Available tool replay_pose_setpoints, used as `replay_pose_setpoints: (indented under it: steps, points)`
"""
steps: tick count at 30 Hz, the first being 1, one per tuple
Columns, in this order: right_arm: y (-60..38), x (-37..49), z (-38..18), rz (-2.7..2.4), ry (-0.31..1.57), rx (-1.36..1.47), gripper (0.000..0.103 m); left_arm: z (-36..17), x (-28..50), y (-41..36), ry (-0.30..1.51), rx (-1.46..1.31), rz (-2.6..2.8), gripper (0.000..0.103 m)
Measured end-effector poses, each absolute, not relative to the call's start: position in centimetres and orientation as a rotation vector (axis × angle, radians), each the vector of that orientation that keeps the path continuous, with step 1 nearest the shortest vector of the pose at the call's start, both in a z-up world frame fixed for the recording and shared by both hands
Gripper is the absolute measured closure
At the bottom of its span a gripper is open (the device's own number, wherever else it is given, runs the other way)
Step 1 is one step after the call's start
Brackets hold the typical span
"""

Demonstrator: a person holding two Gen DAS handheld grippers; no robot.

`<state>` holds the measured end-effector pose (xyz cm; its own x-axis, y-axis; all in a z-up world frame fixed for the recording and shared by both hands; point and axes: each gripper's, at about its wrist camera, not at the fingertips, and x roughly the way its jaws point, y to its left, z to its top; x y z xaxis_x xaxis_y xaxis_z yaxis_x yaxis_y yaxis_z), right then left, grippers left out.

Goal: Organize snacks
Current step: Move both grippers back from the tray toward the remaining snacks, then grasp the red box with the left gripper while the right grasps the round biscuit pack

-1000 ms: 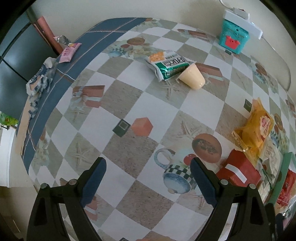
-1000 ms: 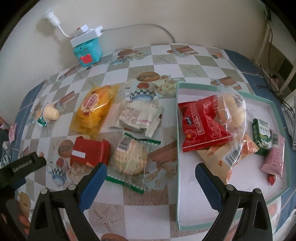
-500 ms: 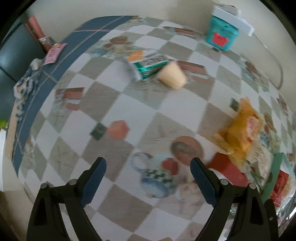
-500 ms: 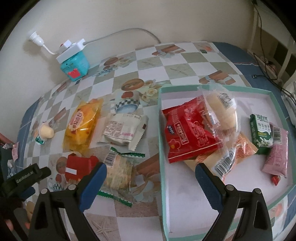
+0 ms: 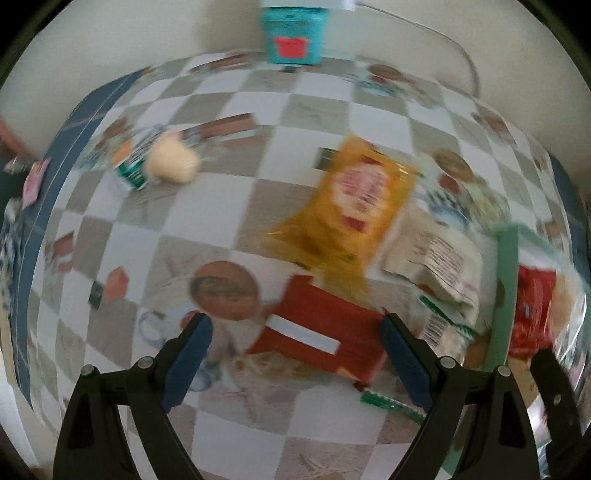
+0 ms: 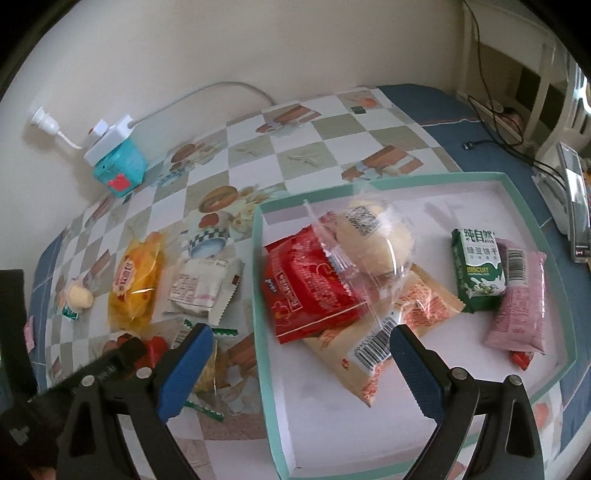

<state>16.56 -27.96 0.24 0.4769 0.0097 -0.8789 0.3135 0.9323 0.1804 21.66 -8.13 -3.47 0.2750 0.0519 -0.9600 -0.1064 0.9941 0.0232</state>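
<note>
Checkered tablecloth (image 6: 332, 125) beneath cream wall (image 6: 221, 44)

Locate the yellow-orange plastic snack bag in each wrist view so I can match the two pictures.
Left wrist: the yellow-orange plastic snack bag lies right of centre, above the red box, blurred.
Right wrist: the same bag lies at left, outside the teal-rimmed tray, beside a white wrapper.
Shared landmark: the teal box with a red label against the wall.
</note>
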Motion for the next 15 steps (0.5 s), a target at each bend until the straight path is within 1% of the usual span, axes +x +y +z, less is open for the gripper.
replay_pose_setpoints:
  steps: [3, 10, 15]
  points:
    - [-28.0, 16.5, 0.2, -0.185, 1.065, 0.343, 0.005, -3.4, 21.7, -8.6, 1.277, -0.017, 0.083, 0.010]
    - [-28.0, 16.6, 0.2, -0.178, 1.066, 0.349, 0.005, -3.4, 22.1, -7.3, 1.287, -0.075, 0.046, 0.011]
    - [-28.1, 16.6, 0.1, -0.185, 1.069, 0.353, 0.005, -3.1, 21.9, -8.1, 1.280, -0.056, 0.005, 0.010]
